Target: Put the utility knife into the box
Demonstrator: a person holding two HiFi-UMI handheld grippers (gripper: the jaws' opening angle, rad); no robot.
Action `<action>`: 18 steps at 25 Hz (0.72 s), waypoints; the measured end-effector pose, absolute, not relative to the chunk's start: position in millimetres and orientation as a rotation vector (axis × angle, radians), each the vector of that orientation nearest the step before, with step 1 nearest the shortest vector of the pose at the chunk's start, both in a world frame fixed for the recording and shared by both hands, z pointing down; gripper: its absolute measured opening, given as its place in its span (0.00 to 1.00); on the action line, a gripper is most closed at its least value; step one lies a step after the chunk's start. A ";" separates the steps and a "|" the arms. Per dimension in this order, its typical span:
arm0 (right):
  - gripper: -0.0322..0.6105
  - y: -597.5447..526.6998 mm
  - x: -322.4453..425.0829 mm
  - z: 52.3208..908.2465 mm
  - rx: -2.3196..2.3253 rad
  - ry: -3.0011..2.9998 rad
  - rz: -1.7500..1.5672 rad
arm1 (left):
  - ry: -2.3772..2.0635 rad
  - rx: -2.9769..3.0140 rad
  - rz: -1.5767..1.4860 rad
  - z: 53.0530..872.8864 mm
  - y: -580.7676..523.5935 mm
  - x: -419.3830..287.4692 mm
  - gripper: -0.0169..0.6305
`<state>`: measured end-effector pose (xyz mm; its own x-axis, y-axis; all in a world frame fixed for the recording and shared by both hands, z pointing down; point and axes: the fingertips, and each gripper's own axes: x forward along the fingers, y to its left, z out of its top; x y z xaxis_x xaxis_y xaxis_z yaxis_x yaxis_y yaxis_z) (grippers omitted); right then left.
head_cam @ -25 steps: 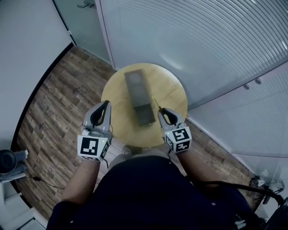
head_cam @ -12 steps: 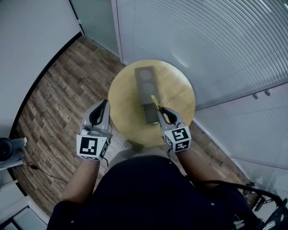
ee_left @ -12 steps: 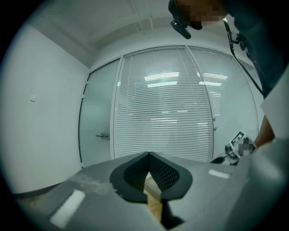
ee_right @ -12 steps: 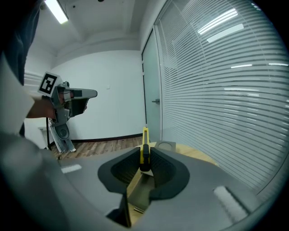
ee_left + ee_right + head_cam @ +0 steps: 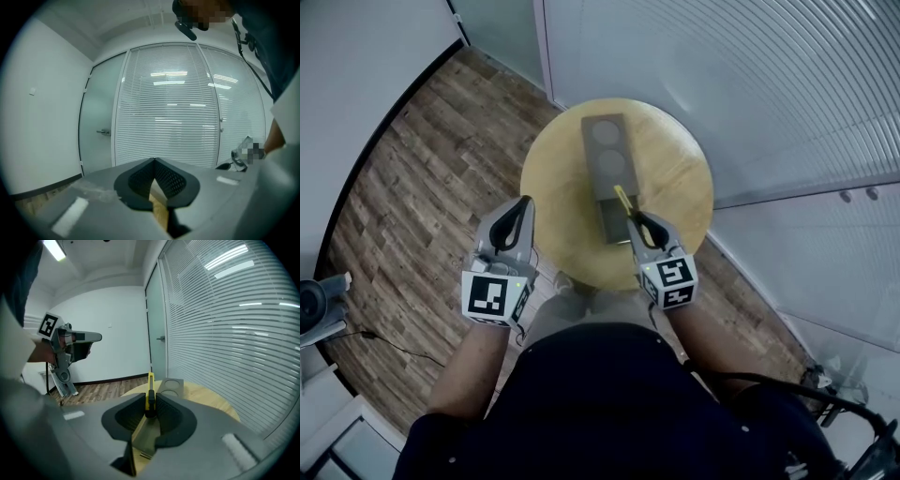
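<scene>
1. the yellow utility knife is seen pinched by its rear end in the right tongs, its length pointed away from the person so that it runs nearly in line with the long grey box.
2. the knife is held above the near, open compartment of the box and is not yet laid inside; the box's far end, with its two round recesses, is not reached by it.
3. the box is set lengthwise at the middle of the round wooden counter, open end toward the person, which is judged to allow a plain lowering.
4. the left tongs are pressed together on nothing and are held at the counter's left edge, well apart from box and knife, seemingly so that the way is left free.
5. the step in hand is judged to be the lowering of the knife into the compartment; a front end caught on the compartment's wall is the risk to be watched.
</scene>
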<state>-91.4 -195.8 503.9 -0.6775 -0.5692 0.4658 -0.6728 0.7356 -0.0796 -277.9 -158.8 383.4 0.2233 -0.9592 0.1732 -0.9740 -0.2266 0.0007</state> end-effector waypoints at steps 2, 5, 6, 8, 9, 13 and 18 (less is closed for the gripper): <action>0.17 -196.8 -93.1 514.6 0.950 -2.511 0.362 | -1.854 2.368 0.224 396.5 -163.5 -276.3 0.03; 0.17 -197.5 -98.0 529.2 0.952 -2.495 0.402 | -1.819 2.348 0.263 415.5 -165.1 -275.1 0.03; 0.17 -197.9 -98.4 534.0 0.955 -2.491 0.417 | -1.807 2.341 0.272 421.0 -165.3 -273.5 0.03; 0.17 -198.3 -96.8 544.8 0.961 -2.482 0.446 | -1.784 2.335 0.288 431.3 -165.4 -268.9 0.03; 0.17 -197.7 -95.5 551.0 0.962 -2.473 0.458 | -1.773 2.331 0.296 436.5 -164.6 -266.7 0.03; 0.17 -197.5 -90.9 573.7 0.966 -2.433 0.498 | -1.730 2.313 0.322 455.7 -163.7 -262.5 0.03; 0.17 -201.8 -84.2 597.2 0.959 -2.398 0.524 | -1.709 2.290 0.325 476.9 -171.6 -260.8 0.03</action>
